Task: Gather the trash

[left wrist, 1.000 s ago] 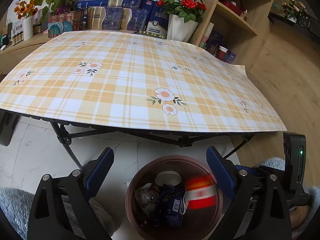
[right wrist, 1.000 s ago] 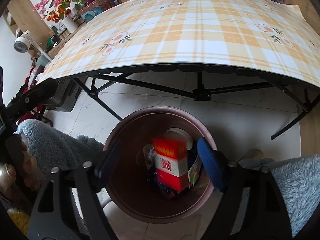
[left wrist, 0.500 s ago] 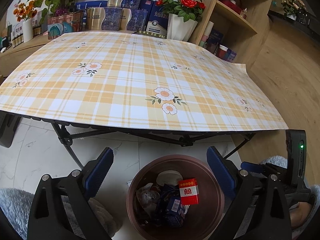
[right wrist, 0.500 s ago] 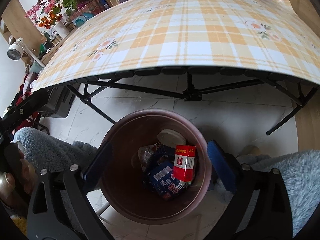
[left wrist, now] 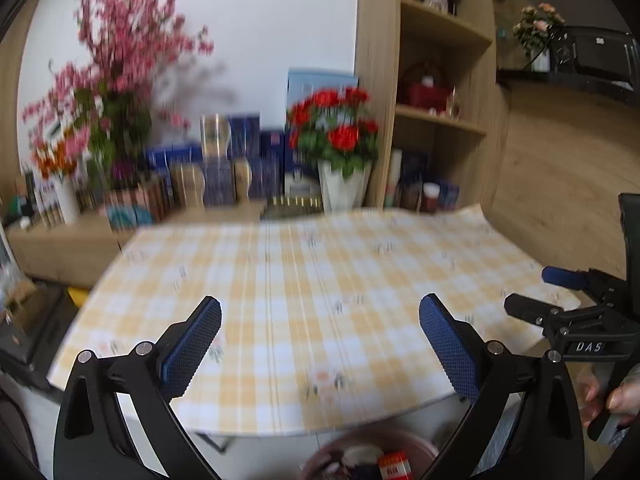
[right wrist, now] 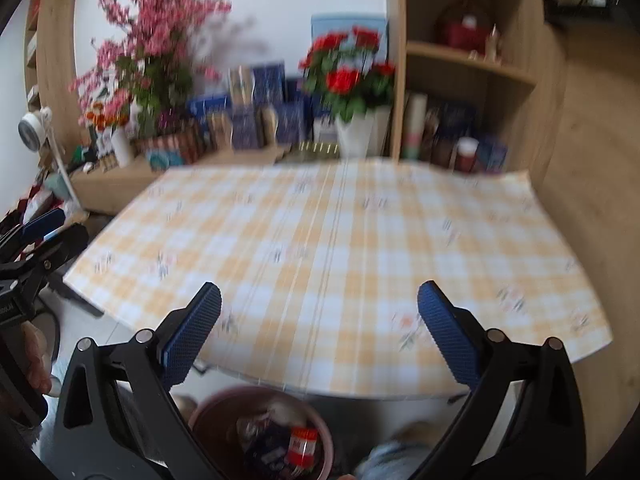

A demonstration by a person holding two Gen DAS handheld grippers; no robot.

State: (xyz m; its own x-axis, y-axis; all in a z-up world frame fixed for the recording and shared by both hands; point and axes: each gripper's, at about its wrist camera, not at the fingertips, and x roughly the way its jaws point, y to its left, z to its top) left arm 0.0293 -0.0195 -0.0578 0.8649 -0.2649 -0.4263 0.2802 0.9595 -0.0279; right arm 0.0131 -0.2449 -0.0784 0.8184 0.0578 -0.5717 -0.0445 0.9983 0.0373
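Left gripper [left wrist: 320, 334] jaws spread wide, nothing between the blue pads [left wrist: 191, 346]; right gripper [right wrist: 319, 334] same — wide open, empty; both held above the near edge of the plaid tablecloth [right wrist: 344, 240], frames motion-blurred; brown trash bin [right wrist: 262, 434] on the floor just below the table edge, under and between the right gripper's fingers; inside it a red-and-white carton [right wrist: 303, 445] standing among dark blue wrappers [right wrist: 268, 450]; bin rim only partly in the left view [left wrist: 372, 456]; behind the table — red roses in a white pot [right wrist: 352, 92], pink blossom branches [right wrist: 152, 36], blue boxes [right wrist: 256, 114], wooden shelf unit [right wrist: 472, 68].
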